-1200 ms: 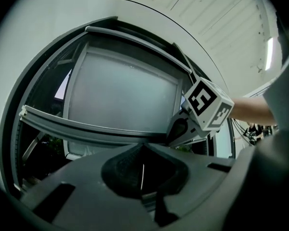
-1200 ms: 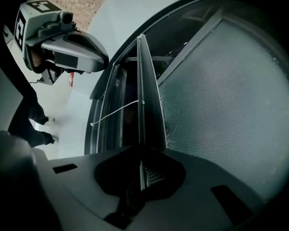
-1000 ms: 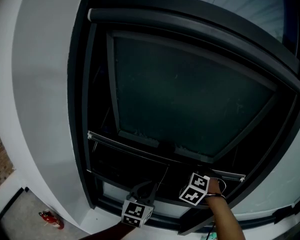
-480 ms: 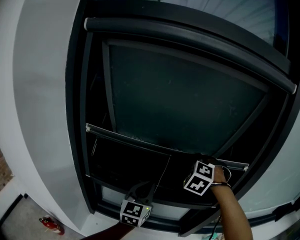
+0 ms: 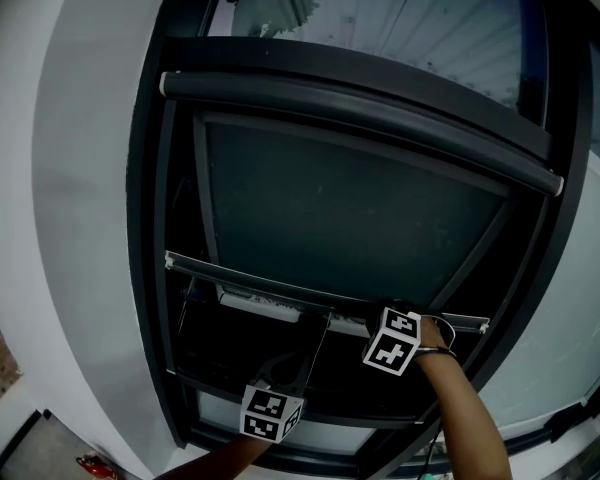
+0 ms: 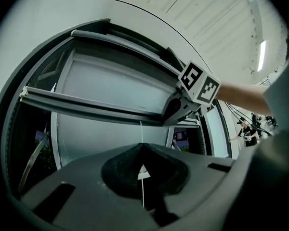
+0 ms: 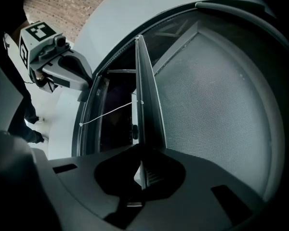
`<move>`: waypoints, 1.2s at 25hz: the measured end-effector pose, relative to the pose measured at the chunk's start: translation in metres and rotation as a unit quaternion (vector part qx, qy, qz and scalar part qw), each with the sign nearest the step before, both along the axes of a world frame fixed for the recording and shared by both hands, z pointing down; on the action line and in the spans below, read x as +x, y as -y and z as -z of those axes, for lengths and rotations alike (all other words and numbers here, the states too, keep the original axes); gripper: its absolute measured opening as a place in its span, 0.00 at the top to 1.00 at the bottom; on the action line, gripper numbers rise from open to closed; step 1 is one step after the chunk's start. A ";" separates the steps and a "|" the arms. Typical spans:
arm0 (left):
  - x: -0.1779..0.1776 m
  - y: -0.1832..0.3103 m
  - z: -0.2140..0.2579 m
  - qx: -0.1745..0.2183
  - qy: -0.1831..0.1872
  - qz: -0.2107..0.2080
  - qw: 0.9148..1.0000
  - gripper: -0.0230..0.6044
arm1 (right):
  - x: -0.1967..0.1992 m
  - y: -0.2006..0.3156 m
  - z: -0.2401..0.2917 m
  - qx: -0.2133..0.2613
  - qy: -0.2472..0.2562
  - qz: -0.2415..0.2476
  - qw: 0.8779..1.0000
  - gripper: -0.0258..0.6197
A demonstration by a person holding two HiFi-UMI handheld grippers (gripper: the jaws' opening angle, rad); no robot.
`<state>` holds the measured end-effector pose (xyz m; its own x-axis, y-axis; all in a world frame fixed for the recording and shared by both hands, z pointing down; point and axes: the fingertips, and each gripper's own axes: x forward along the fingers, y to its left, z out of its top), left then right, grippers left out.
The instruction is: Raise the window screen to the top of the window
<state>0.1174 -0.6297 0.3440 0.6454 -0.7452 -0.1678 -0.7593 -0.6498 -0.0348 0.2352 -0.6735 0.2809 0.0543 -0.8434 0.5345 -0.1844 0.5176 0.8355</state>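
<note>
The window screen [image 5: 350, 218] is dark mesh hanging from a roller housing [image 5: 360, 118] at the window's top. Its bottom bar [image 5: 250, 280] runs across the lower part of the opening. My right gripper [image 5: 392, 316] is shut on that bar near its right end; in the right gripper view the bar [image 7: 145, 105] runs straight out from the shut jaws [image 7: 138, 152], with the mesh [image 7: 216, 109] beside it. A thin white pull cord [image 5: 318, 346] drops from the bar to my left gripper [image 5: 288, 376]. The left gripper view shows the jaws [image 6: 143, 148] shut on the cord [image 6: 141, 134].
A dark window frame [image 5: 150, 268] surrounds the opening, with white wall [image 5: 80, 218] to its left. Behind the mesh stands an inner sash frame [image 5: 208, 198]. A red object [image 5: 92, 464] lies on the floor at bottom left. A person [image 6: 245, 129] stands far off in the left gripper view.
The bottom bar has risen, and both grippers have gone up with it. More dark opening shows beneath the bar, and the roller housing sits lower in the head view.
</note>
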 end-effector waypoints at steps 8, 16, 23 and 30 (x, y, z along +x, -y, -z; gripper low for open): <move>-0.003 0.023 0.074 0.013 -0.002 0.009 1.000 0.96 | -0.001 0.000 0.042 0.018 -0.006 -0.002 1.000 0.93; -0.008 0.029 0.119 0.028 -0.012 0.002 1.000 0.96 | -0.001 -0.003 0.084 0.043 -0.019 -0.009 0.999 0.93; -0.001 0.040 0.149 0.055 -0.008 0.008 0.998 0.96 | 0.002 0.001 0.149 0.081 -0.044 -0.019 0.996 0.93; 0.006 0.056 0.169 0.056 -0.015 -0.004 0.998 0.96 | 0.002 0.005 0.208 0.121 -0.059 -0.022 0.991 0.93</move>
<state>0.1233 -0.6857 0.1752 0.6452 -0.7152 -0.2685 -0.7555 -0.6496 -0.0850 0.2372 -0.6780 0.0730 0.1438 -0.9416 0.3046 -0.0955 0.2932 0.9513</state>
